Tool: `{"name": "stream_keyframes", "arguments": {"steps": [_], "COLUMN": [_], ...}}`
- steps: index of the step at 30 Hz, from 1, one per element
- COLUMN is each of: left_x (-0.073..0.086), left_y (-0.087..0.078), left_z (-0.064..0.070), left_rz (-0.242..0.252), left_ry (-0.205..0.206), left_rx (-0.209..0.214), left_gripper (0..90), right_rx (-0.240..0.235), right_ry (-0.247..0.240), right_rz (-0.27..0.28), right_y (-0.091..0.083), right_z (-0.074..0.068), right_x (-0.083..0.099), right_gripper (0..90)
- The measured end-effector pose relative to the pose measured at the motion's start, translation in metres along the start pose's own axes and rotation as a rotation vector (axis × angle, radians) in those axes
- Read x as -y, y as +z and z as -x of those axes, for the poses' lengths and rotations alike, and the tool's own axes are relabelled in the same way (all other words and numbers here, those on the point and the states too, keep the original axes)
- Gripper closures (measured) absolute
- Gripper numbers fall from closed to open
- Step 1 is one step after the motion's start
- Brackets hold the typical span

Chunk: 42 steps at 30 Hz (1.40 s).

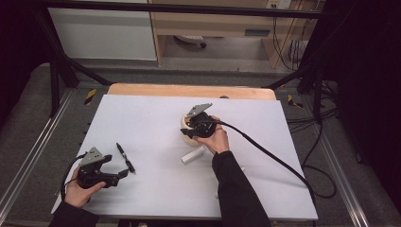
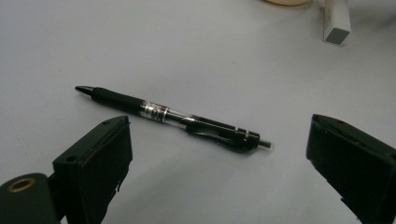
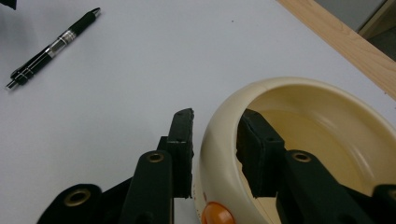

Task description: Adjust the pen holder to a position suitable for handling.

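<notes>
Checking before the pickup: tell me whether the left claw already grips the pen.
No, the left claw stands wide open with the pen lying free on the table.

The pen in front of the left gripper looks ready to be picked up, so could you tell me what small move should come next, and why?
Probably ease the left gripper forward and down until its jaws straddle the pen, then close. The jaws stand wide open just short of the pen, which lies flat on the table, untouched. The right gripper already has the cream bowl rim between its jaws.
</notes>
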<state>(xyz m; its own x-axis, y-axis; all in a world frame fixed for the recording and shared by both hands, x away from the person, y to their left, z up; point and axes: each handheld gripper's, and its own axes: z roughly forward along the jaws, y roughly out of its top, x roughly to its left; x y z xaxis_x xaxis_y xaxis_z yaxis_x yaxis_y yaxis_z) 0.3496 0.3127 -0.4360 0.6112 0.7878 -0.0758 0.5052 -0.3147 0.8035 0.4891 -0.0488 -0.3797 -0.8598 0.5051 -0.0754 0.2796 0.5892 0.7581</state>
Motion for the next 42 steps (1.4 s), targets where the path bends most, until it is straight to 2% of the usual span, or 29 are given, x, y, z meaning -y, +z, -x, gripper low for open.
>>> {"name": "stream_keyframes", "arguments": {"steps": [4,8,9,13,14,16,21,22,27,32,33,36,39,40,42], "left_x": [0.000,0.000,0.000,0.000,0.000,0.000,0.000,0.000,0.000,0.000,0.000,-0.001,-0.001,-0.001,-0.001], "left_y": [0.000,0.000,0.000,0.001,0.001,0.001,0.001,0.002,0.002,0.002,0.003,0.003,0.004,0.005,0.005], "left_z": [0.000,0.000,0.000,0.000,0.000,0.000,0.000,0.001,0.001,0.002,0.002,0.003,0.004,0.004,0.005], "left_rz": [-0.003,-0.007,-0.007,-0.015,-0.015,-0.017,-0.025,-0.026,-0.036,-0.041,-0.042,-0.045,-0.052,-0.053,-0.059], "left_ry": [0.001,0.003,0.002,-0.002,-0.002,-0.003,-0.009,-0.008,-0.003,-0.005,-0.005,-0.007,-0.004,-0.004,-0.002], "left_rx": [0.001,0.001,0.000,0.000,0.000,-0.003,-0.006,-0.006,-0.007,-0.007,-0.007,-0.006,-0.007,-0.006,-0.005], "left_gripper": [7.0,6.8,6.8,6.4,6.3,6.0,5.8,5.7,5.5,5.4,5.4,5.4,5.4,5.4,5.5], "right_rx": [-0.002,0.011,0.011,0.037,0.037,0.051,0.049,0.047,0.043,0.043,0.046,0.047,0.045,0.045,0.046], "right_ry": [0.009,0.046,0.046,0.080,0.080,0.102,0.146,0.166,0.209,0.238,0.255,0.273,0.306,0.306,0.333], "right_rz": [-0.001,-0.003,-0.003,-0.005,-0.005,-0.006,-0.001,-0.008,-0.013,0.000,0.007,0.013,0.026,0.026,0.025], "right_y": [-0.005,-0.017,-0.017,-0.032,-0.032,-0.041,-0.052,-0.057,-0.070,-0.080,-0.084,-0.089,-0.097,-0.097,-0.101], "right_z": [0.000,-0.001,-0.001,-0.003,-0.003,-0.004,-0.007,-0.008,-0.010,-0.010,-0.009,-0.008,-0.006,-0.006,-0.005], "right_x": [-0.002,-0.006,-0.006,-0.007,-0.007,-0.004,0.004,0.009,0.026,0.043,0.052,0.062,0.082,0.082,0.097], "right_gripper": [59.3,46.4,46.4,32.6,32.6,25.6,17.1,13.2,6.0,3.7,2.9,2.0,1.6,1.6,1.4]}}
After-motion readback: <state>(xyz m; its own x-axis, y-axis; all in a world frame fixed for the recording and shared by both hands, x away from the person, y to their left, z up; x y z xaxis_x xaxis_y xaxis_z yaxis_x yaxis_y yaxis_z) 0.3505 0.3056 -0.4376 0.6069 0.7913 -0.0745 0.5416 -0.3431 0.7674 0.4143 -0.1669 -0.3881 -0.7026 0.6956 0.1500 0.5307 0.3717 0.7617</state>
